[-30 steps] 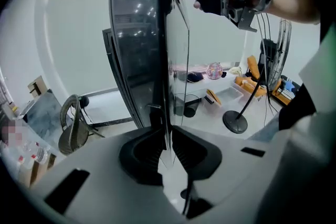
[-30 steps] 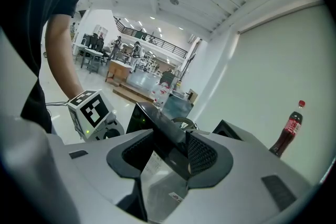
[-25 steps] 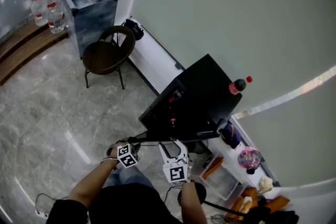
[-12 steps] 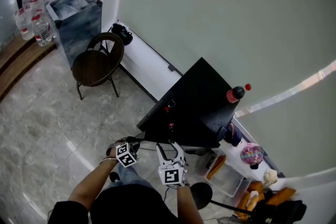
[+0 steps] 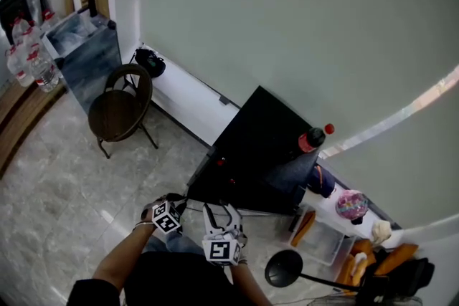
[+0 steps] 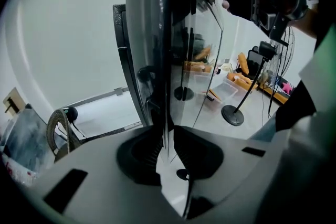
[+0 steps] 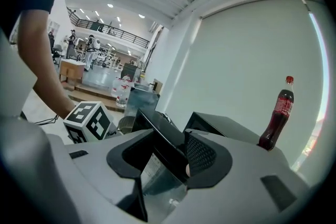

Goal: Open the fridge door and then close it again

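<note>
A small black fridge (image 5: 269, 140) stands against the pale wall with a cola bottle (image 5: 310, 140) on top. Its glass door (image 5: 215, 186) stands swung out toward me. My left gripper (image 5: 179, 201) is shut on the door's thin free edge (image 6: 157, 60), which runs between its pads (image 6: 149, 149). My right gripper (image 5: 219, 215) is shut on the same door (image 7: 163, 149) beside the left one, its jaws wider apart. In the right gripper view I see the fridge body (image 7: 220, 131), the bottle (image 7: 277, 115) and the left gripper's marker cube (image 7: 88, 120).
A brown chair (image 5: 118, 107) and a grey-blue cabinet (image 5: 79, 57) stand left of the fridge, with water bottles (image 5: 29, 61) beyond. A white ledge (image 5: 186, 97) runs along the wall. A round stand base (image 5: 283, 269) and a clear bin (image 5: 323, 244) sit on the floor at right.
Both grippers have shifted left and lower in the head view, still on the door's edge, and the door has swung with them. The whole view has shifted too.
</note>
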A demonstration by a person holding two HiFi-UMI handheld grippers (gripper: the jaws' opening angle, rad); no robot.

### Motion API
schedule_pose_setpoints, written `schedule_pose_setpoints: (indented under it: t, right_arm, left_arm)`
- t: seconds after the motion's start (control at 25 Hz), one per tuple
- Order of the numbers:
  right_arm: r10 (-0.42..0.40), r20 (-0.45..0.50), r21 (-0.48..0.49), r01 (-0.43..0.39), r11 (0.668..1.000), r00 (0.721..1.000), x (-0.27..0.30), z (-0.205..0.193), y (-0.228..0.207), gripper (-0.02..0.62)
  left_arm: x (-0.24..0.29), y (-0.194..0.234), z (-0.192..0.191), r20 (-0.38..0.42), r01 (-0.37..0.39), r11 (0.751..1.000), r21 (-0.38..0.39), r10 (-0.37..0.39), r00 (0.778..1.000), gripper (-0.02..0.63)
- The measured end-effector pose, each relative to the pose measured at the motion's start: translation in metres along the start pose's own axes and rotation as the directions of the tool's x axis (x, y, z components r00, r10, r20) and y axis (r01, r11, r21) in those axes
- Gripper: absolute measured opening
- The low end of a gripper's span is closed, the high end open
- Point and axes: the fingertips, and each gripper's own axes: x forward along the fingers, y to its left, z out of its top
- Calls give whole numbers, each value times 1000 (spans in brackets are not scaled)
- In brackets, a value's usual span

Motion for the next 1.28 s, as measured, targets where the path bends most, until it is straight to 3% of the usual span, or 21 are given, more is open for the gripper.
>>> schedule_pose_setpoints:
  t: [0.44,0.6,0.92,1.28]
  right_arm:
    - [-147,-70,8,148,989,987,37,11,-35,173]
    - [-205,-98,1,206,979,974,51,11,-46,172]
    - [-323,-137,19,328,944,937,74,6,-77,170]
    - [-358,-162,-11,362,932,919,81,4,-86,172]
  left_arm:
    - [18,44,34,-22,91,992,83,-90,996,67]
    - [30,58,47,-2,122,988,91,-122,992,69]
    - [60,84,70,-39,164,975,151,-160,986,71]
    - [67,90,84,-38,179,968,176,-175,984,75]
